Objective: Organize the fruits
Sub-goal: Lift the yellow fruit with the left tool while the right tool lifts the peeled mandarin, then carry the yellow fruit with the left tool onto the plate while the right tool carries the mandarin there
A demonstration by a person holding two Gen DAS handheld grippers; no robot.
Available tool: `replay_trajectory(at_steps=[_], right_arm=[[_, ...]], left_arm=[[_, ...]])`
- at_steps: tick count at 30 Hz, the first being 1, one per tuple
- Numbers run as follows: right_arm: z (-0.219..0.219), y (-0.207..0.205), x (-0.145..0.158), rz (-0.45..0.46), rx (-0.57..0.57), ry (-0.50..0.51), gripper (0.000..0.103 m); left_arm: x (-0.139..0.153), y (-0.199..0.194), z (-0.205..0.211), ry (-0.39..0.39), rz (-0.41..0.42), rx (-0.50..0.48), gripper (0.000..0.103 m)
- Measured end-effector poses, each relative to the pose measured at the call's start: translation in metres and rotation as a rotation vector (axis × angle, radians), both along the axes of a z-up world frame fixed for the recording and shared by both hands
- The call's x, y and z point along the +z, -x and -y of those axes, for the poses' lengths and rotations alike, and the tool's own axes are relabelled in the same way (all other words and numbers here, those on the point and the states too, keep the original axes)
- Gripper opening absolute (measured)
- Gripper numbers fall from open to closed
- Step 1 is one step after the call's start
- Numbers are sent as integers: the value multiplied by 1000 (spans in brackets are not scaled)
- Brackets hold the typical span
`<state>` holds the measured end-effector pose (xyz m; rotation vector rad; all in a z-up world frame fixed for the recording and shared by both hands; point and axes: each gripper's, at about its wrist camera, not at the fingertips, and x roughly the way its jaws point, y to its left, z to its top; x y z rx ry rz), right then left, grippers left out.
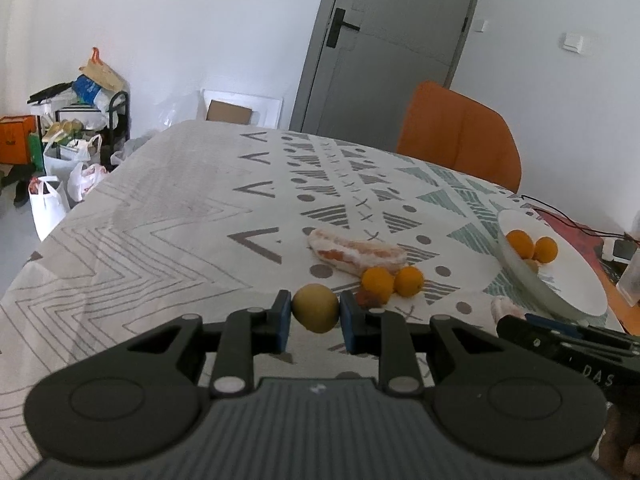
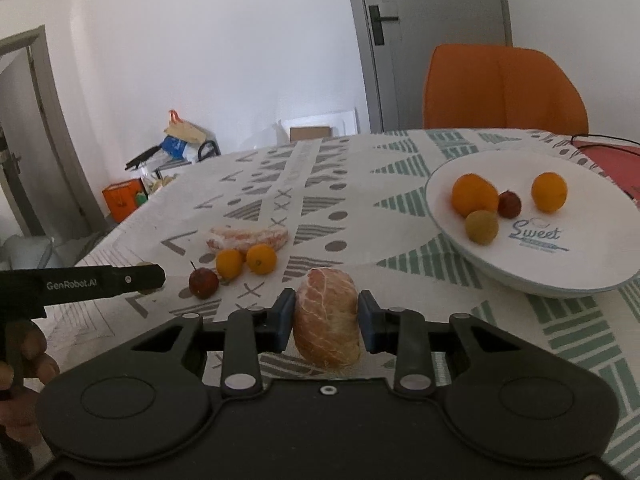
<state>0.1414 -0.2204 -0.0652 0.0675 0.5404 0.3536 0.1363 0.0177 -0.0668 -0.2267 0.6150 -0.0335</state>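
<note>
A small yellow-green round fruit [image 1: 315,309] is clamped in the left gripper [image 1: 314,318]'s jaws, a peeled citrus piece [image 2: 327,320] in the right gripper [image 2: 326,322]'s — the white plate [image 2: 560,264] is nearer the right

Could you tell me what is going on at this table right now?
A person is sorting fruit with two handheld grippers. The left gripper is shut on a small yellow-green fruit; the right gripper holds a peeled citrus piece. The white plate already holds four small fruits, while another peeled piece, two small oranges and a red fruit remain on the tablecloth.
</note>
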Motion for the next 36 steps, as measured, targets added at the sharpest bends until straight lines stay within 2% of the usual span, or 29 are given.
replay_trajectory(at_steps=[19, 26, 36], right_arm=[[56, 29, 33, 139, -75, -76, 32], [73, 30, 35, 158, -103, -92, 32], [100, 19, 31, 150, -172, -96, 32]], left_arm=[[34, 18, 59, -79, 77, -92, 24], [46, 18, 82, -113, 117, -127, 24], [42, -1, 110, -114, 113, -189, 24]])
